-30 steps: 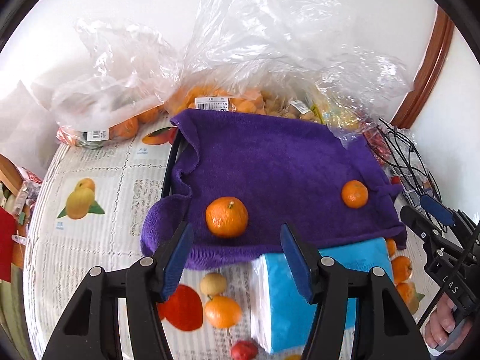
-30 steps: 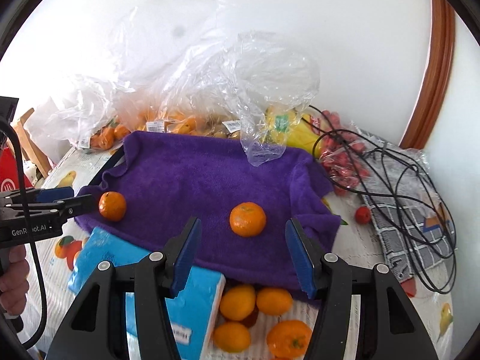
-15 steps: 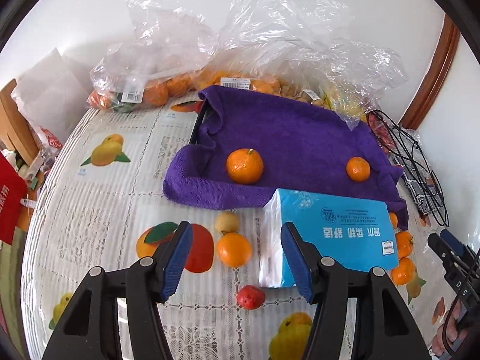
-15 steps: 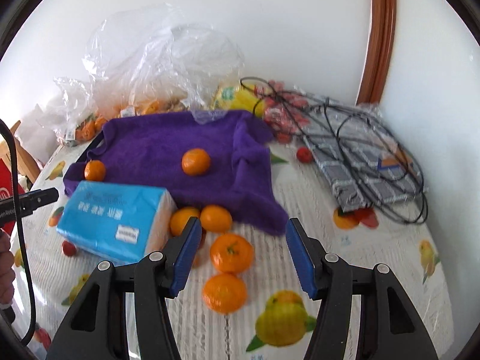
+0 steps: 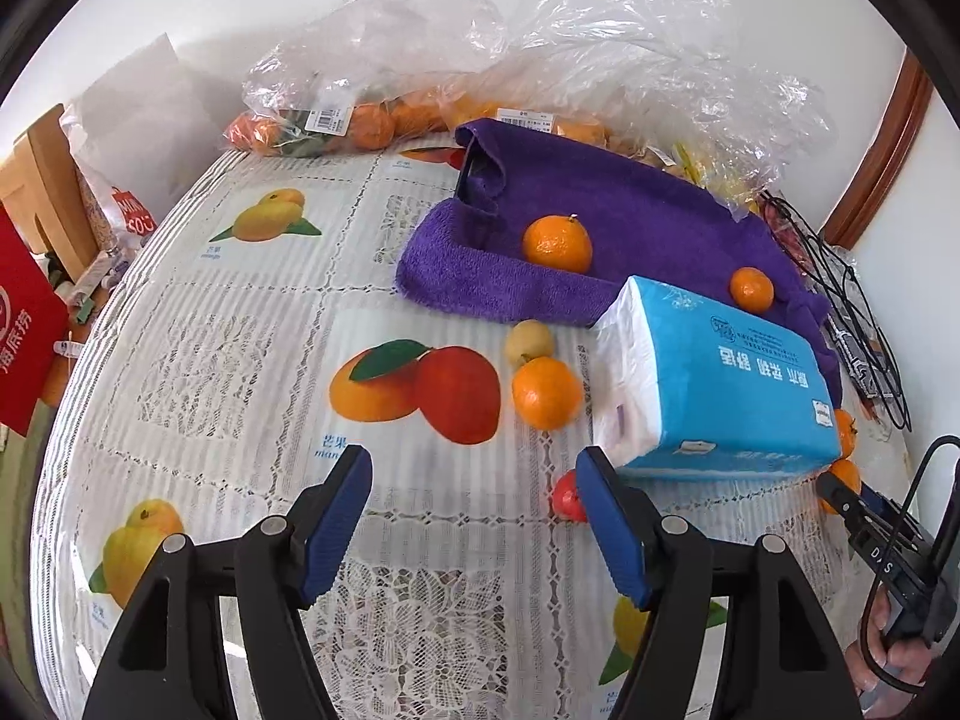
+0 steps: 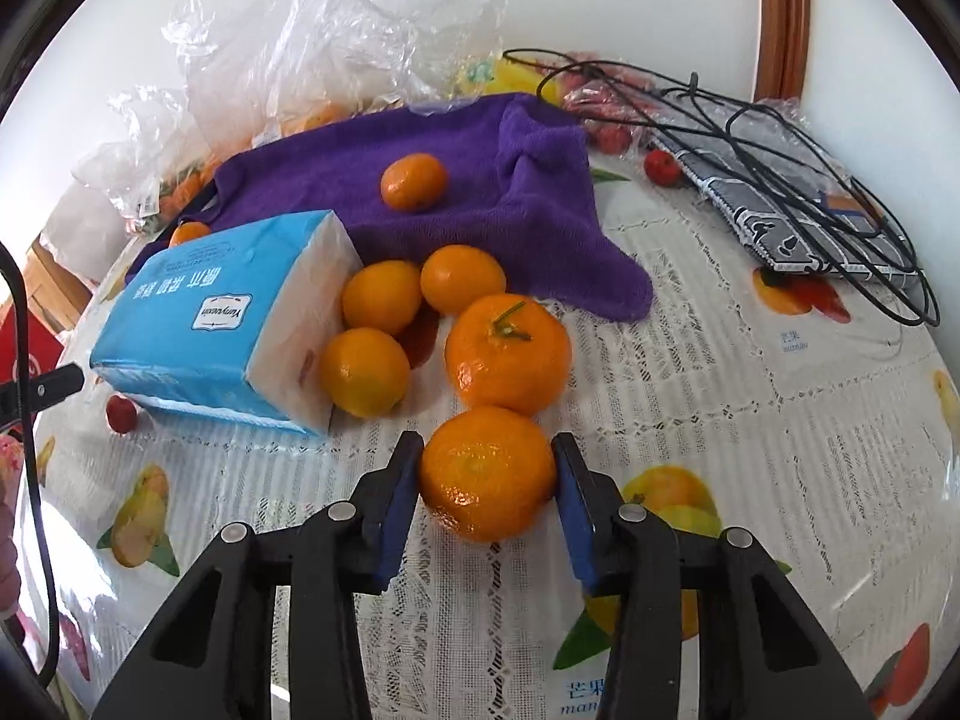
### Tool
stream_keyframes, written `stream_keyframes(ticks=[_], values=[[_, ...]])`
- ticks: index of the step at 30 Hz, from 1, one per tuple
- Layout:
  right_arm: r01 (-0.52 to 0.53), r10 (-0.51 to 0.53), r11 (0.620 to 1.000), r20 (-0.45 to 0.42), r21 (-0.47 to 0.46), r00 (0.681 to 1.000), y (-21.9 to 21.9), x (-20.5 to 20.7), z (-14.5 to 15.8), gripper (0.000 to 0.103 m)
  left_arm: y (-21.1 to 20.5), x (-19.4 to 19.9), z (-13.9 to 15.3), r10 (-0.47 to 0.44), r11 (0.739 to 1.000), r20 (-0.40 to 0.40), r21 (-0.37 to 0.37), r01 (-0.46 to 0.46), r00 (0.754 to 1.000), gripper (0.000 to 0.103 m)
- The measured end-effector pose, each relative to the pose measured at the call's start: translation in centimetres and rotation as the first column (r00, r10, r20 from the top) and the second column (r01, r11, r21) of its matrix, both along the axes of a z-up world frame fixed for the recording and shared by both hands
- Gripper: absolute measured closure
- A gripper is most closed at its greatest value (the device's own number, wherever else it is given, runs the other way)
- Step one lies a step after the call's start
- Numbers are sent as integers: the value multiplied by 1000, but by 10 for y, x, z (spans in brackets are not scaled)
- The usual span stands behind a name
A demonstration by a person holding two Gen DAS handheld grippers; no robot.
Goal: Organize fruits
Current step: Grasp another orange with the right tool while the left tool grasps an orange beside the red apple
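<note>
Both tongs have dropped toward the tissue pack [image 5: 714,384] since a moment ago. On its left, my left tongs [image 5: 474,516] have just been widening and hang open over bare tablecloth [image 5: 252,360] with nothing between them, I judge lining up on the small red fruit [image 5: 567,498] beside the pack. Right of the pack, my right tongs [image 6: 486,480] have just been narrowing and now pinch the nearest mandarin [image 6: 487,473], glossy, dimpled, round, to lift it clear of its neighbours.

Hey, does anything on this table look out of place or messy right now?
Yes. The blue tissue pack sits tilted among loose oranges, and the purple towel lies rumpled with two oranges on it.
</note>
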State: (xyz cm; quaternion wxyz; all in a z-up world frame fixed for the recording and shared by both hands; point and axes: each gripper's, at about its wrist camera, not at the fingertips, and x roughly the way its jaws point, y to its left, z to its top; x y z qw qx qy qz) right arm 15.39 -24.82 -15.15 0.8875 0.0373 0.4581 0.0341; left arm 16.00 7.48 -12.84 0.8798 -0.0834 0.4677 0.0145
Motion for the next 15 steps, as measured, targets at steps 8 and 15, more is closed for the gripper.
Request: stream_keyframes(ticks=[8,15], values=[[-27,26,999,25,31,999,10,-15,7,60,7,9,-8,-1,999,-5,-43,1,1000,35],[-37,36,999,33,27,999,15,-19,11,60,-7,28,-5,-73,997,36,-32,74,997,37]])
